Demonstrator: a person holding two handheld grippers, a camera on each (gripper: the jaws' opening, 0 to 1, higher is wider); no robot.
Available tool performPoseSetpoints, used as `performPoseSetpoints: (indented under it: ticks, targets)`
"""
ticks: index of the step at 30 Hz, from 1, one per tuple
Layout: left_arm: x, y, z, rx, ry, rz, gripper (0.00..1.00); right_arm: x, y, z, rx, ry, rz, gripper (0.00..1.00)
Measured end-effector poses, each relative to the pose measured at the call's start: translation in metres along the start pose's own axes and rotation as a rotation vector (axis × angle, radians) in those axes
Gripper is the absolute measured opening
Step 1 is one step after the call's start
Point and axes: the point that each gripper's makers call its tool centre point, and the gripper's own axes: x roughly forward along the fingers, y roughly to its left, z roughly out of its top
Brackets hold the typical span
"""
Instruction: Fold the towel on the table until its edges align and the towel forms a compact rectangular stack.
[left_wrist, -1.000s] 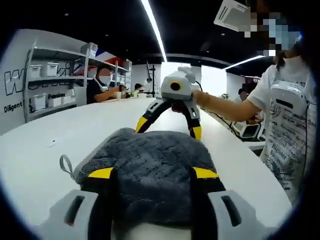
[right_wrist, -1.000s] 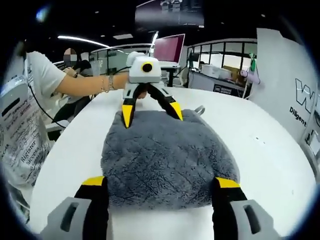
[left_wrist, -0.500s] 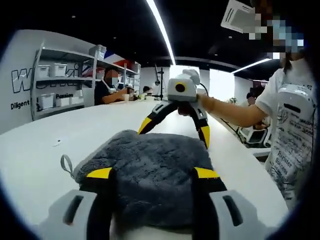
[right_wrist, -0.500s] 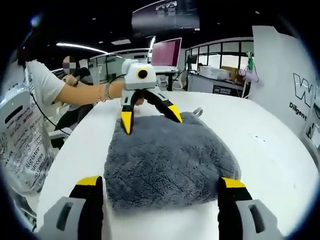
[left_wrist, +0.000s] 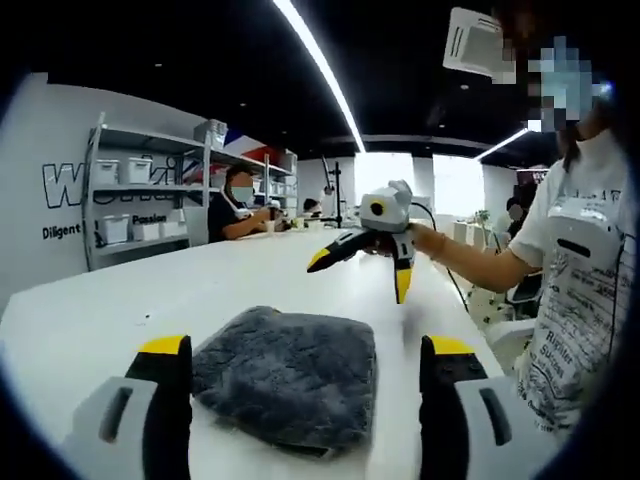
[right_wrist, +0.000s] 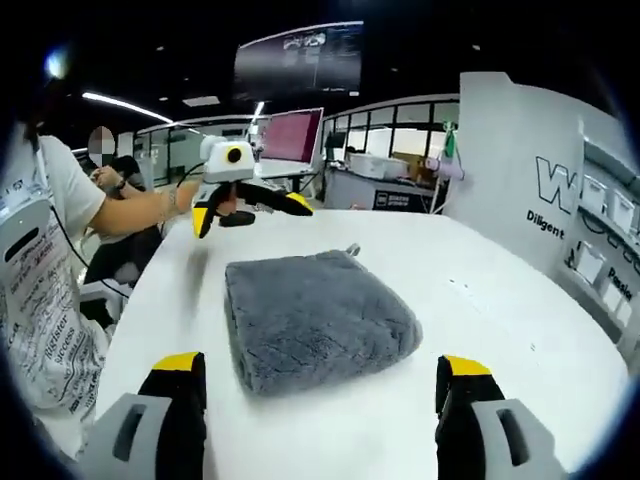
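My left gripper (left_wrist: 298, 372) has jaws wide, holding nothing, raised clear of the towel (left_wrist: 287, 376). My right gripper (right_wrist: 318, 385) likewise: wide and empty, well apart from the cloth. The towel lies folded on the white table (right_wrist: 500, 330), a thick grey rectangle. Edges look aligned, though far side is unclear. Fold probably done.

Dark ceiling, strip light (left_wrist: 310, 55), wall shelving (left_wrist: 140, 190), white table (right_wrist: 500, 330)
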Motion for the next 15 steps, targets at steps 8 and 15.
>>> performPoseSetpoints:
  ticks: [8,15]
  targets:
    - [-0.053,0.004,-0.003,-0.028,-0.027,0.199,0.99,-0.051,-0.002,0.001,0.024,-0.049,-0.173,1.0]
    - [-0.1,0.007,-0.012,-0.044,-0.047,0.381,0.99,-0.08,-0.004,-0.014,0.076,-0.07,-0.337,1.0]
